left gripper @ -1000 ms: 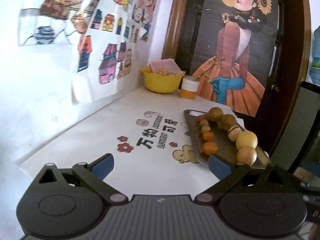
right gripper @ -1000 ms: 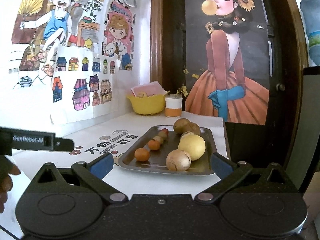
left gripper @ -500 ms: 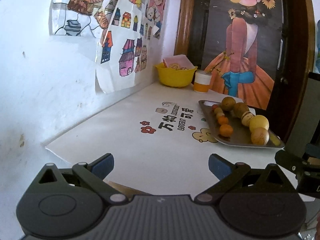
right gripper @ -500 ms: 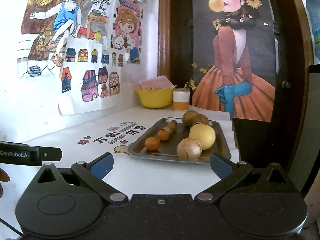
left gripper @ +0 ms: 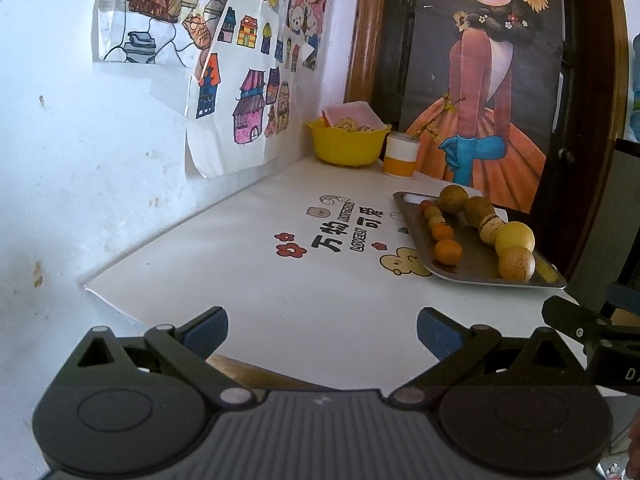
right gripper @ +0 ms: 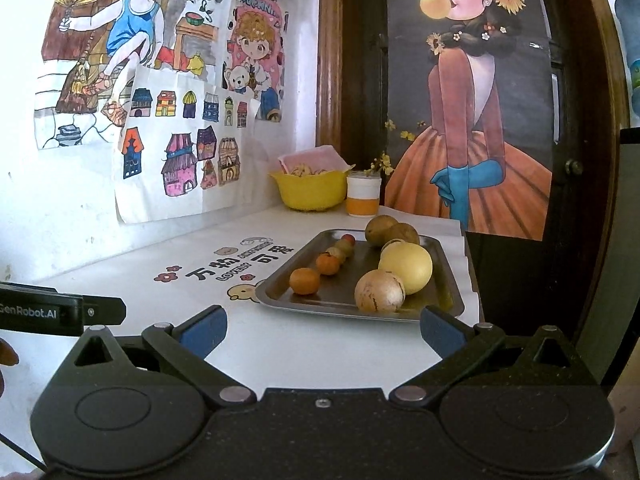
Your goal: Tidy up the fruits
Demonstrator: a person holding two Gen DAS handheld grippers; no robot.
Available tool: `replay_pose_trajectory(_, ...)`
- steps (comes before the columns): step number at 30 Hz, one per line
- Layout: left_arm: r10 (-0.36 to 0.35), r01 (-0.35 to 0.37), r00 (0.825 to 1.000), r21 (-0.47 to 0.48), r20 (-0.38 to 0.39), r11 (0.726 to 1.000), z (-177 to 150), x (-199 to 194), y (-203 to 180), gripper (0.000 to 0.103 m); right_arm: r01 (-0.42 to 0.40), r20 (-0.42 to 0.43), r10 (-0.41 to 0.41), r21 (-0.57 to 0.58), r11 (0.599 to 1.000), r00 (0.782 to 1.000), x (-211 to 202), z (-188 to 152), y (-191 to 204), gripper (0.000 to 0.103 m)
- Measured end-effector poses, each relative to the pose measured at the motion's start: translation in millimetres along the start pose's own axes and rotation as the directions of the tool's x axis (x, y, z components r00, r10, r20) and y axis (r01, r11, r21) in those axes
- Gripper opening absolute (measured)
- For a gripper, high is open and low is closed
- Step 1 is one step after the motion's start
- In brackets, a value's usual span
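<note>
left gripper [left gripper: 322, 330] hovering wide open, gripping nothing, near the tray's left | right gripper [right gripper: 322, 330] gaping wide, empty, just before the tray [right gripper: 448, 258] | tray carrying two oranges [right gripper: 305, 281], three smaller fruits behind, four big round fruits [right gripper: 406, 267] alongside | yellow bowl [right gripper: 308, 192] and one cup [right gripper: 363, 196] sitting beyond the tray

Daylight, fairly bright, both views. White wall [left gripper: 100, 152] at 9 o'clock is washed out, near overexposed. Metal tray [right gripper: 448, 280] carries soft sheen and short fruit shadows. Fisheye bending and black vignette at corners. Focus acceptable; no motion blur.
</note>
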State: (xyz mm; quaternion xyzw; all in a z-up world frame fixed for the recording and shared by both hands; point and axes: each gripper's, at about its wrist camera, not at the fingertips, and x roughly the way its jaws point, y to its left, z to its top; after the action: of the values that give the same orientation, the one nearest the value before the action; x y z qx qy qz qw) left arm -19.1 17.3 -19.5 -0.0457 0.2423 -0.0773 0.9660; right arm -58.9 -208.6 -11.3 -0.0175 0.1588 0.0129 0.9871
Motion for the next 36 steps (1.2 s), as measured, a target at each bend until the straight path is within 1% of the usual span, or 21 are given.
replay_pose_trajectory(8, 0.003, -0.003, 1.0, -0.009, 0.002, 1.0, -0.5, -0.8, 1.6, 0.102, -0.008, -0.006, 0.008, -0.015, 1.0, 1.0, 0.4, -1.5, 2.3, 0.102)
replay_pose_trajectory(36, 0.001, -0.001, 1.0, -0.009, -0.014, 1.0, -4.5, -0.1, -1.4, 0.102, -0.01, -0.008, 0.01, -0.014, 1.0, 1.0, 0.5, -1.5, 2.2, 0.102)
